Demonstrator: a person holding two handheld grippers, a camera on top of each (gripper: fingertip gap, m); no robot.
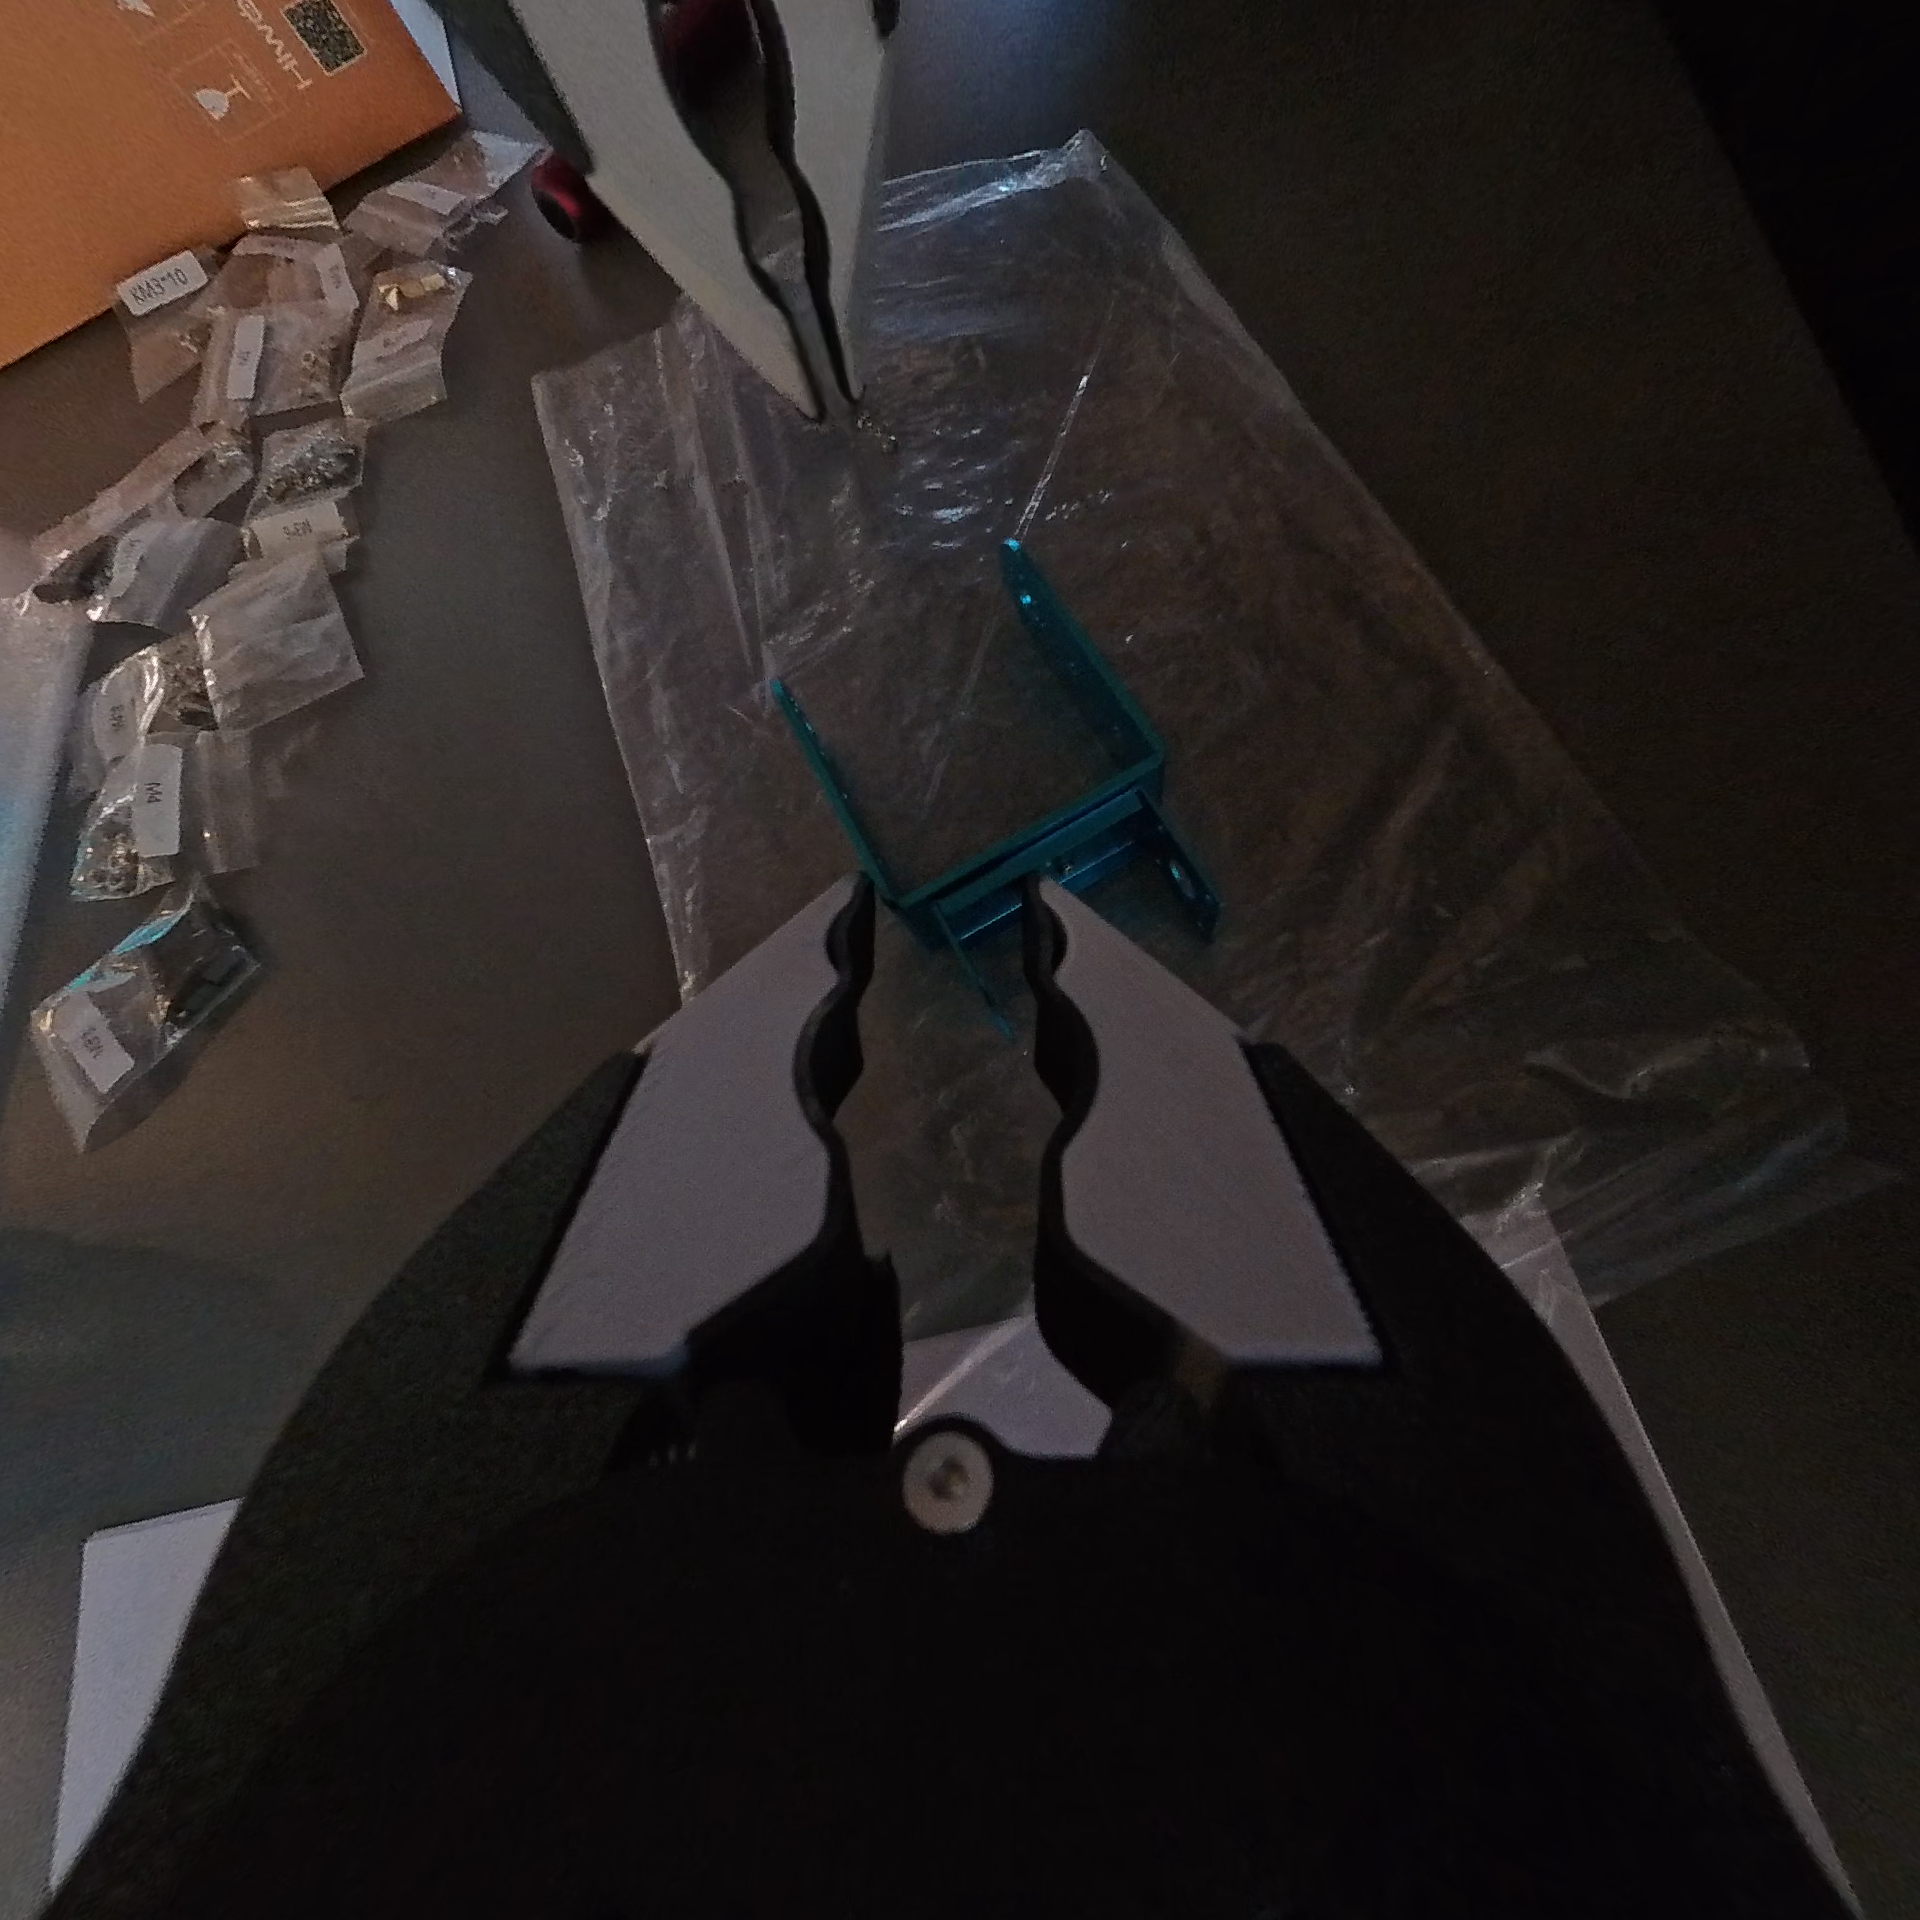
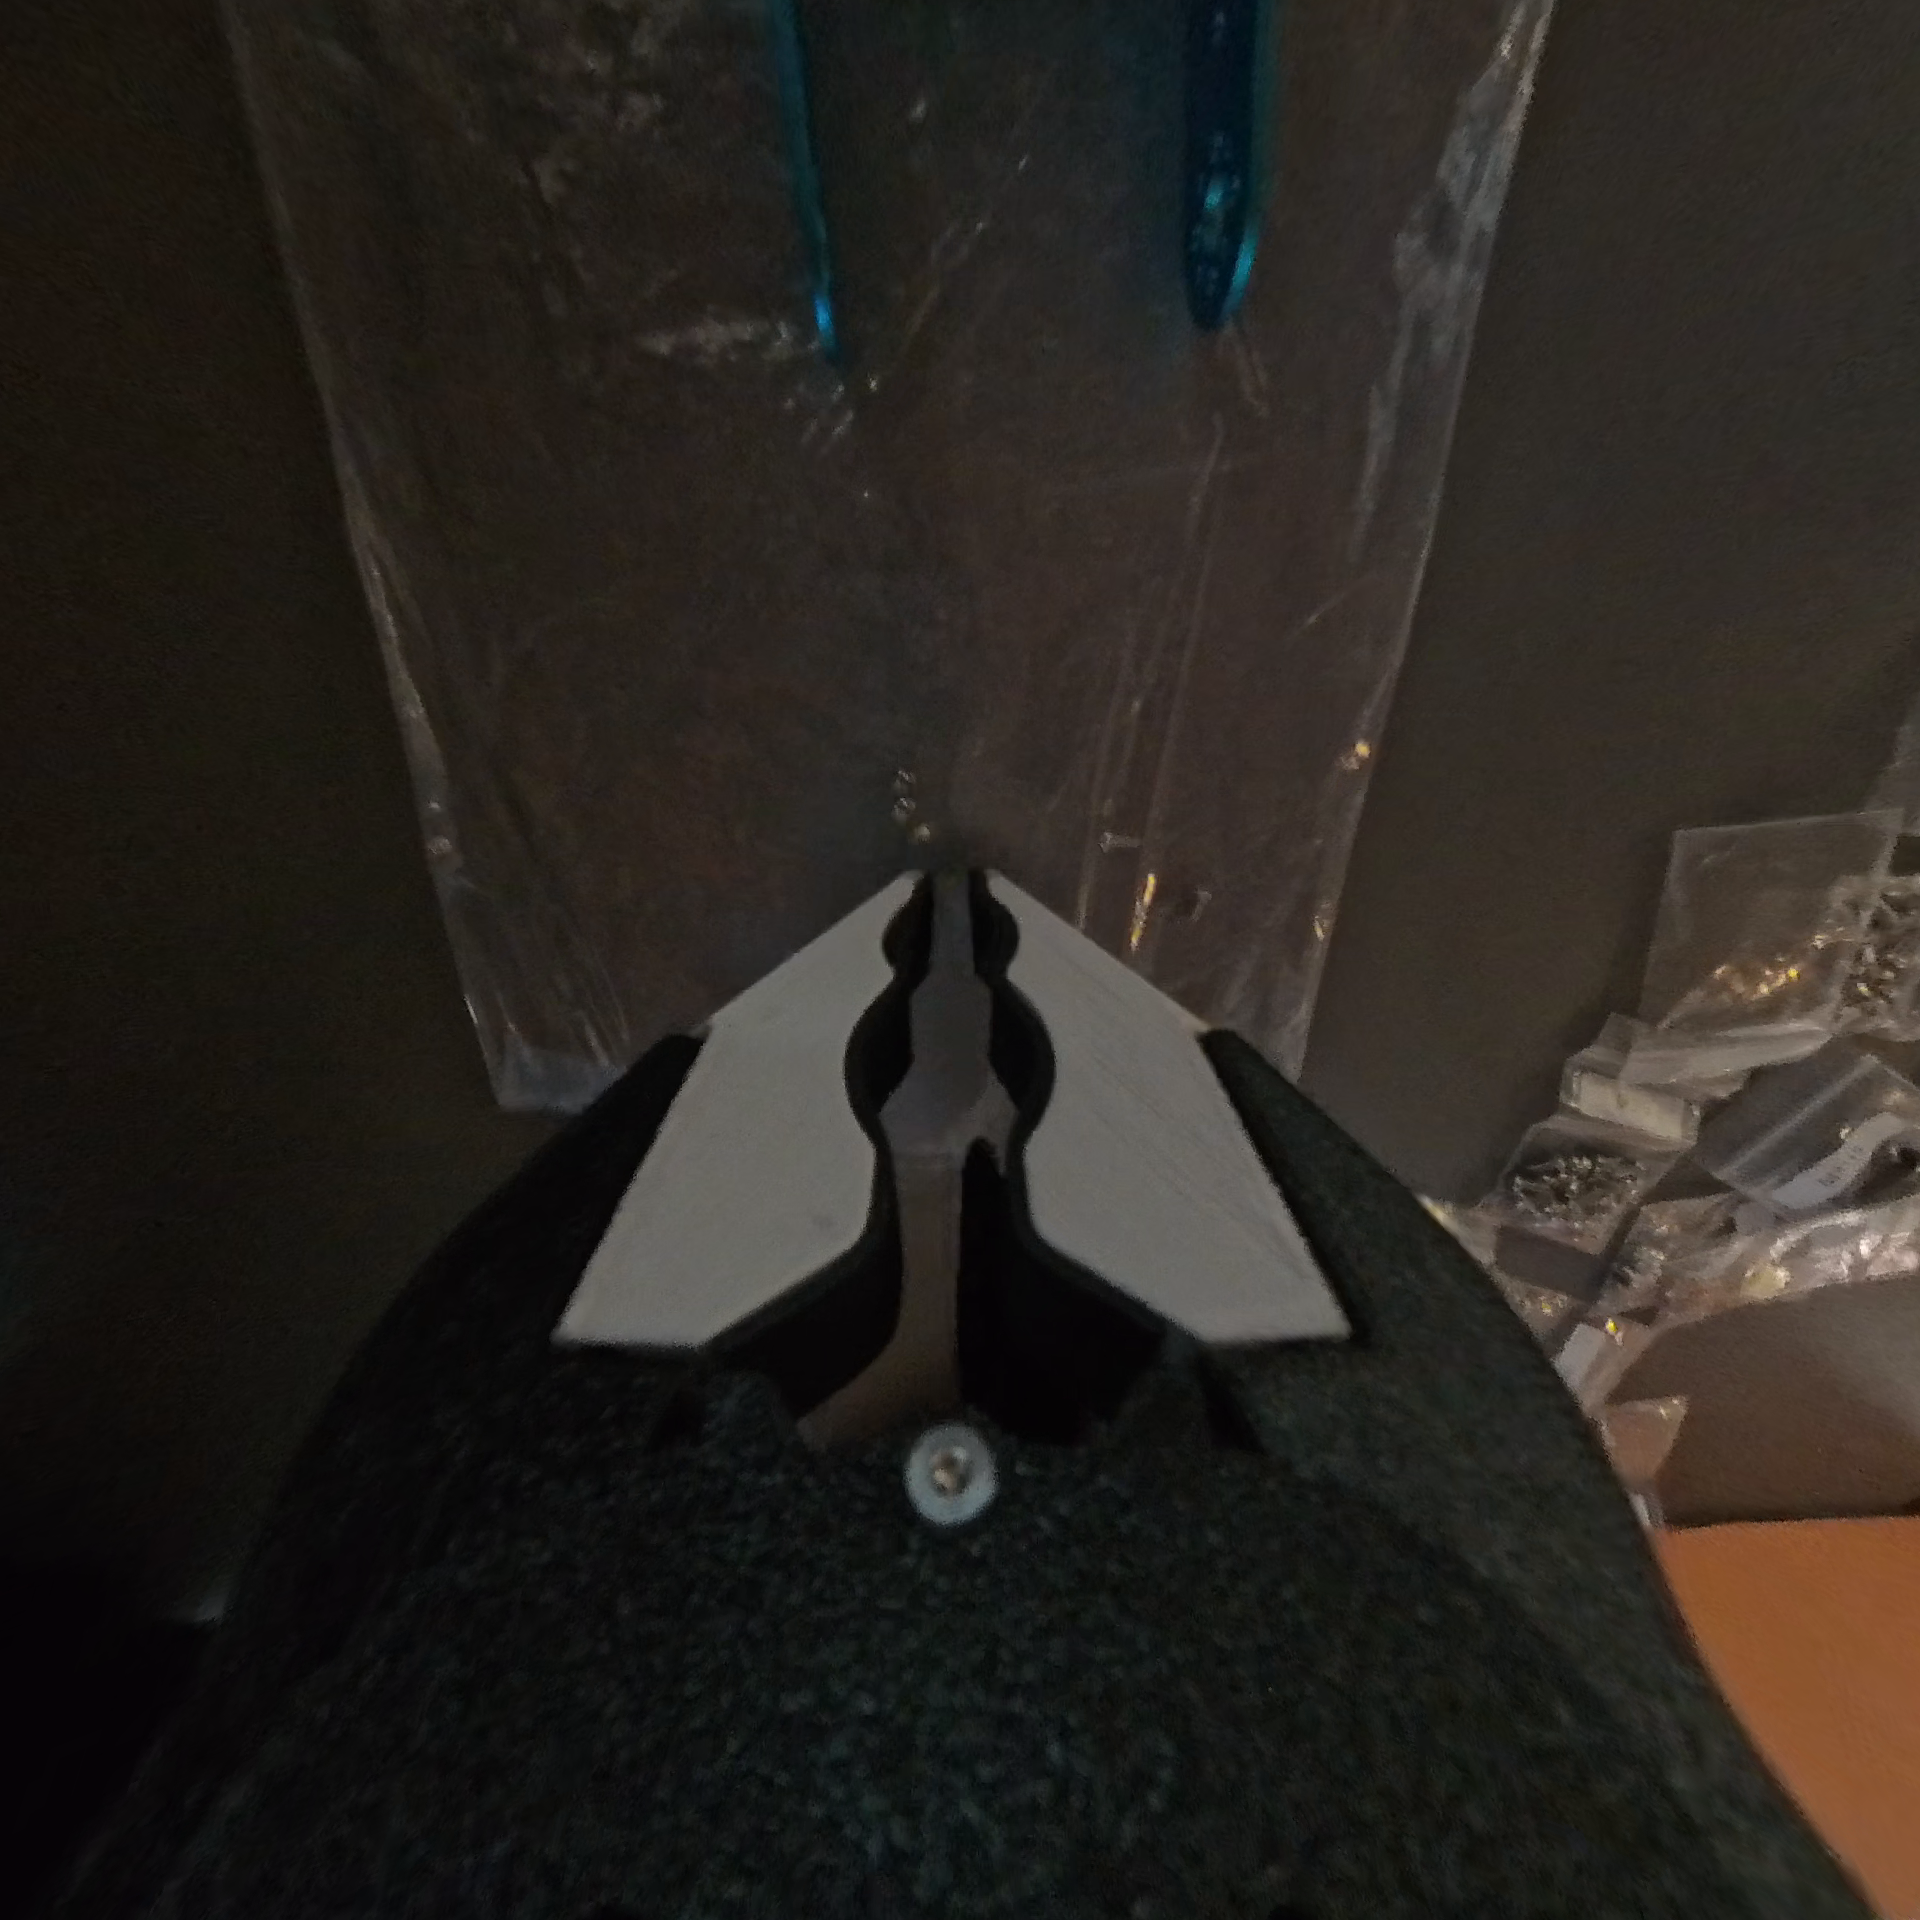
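A teal U-shaped metal bracket lies on a clear plastic sheet on a dark table. My left gripper is open, low over the sheet, its tips at the bracket's near cross-piece with a short teal flange between the jaws, not clamped. My right gripper is shut, its tips down on the plastic sheet beside a few tiny screws. I cannot tell whether it pinches anything. It shows at the top of the left wrist view. The bracket's two arms stand beyond it.
Several small clear bags of hardware lie in a heap left of the sheet, and show at the right in the right wrist view. An orange cardboard box sits behind them. A white sheet lies near the table's edge. Some 15 cm of space lies between my two pairs of fingers.
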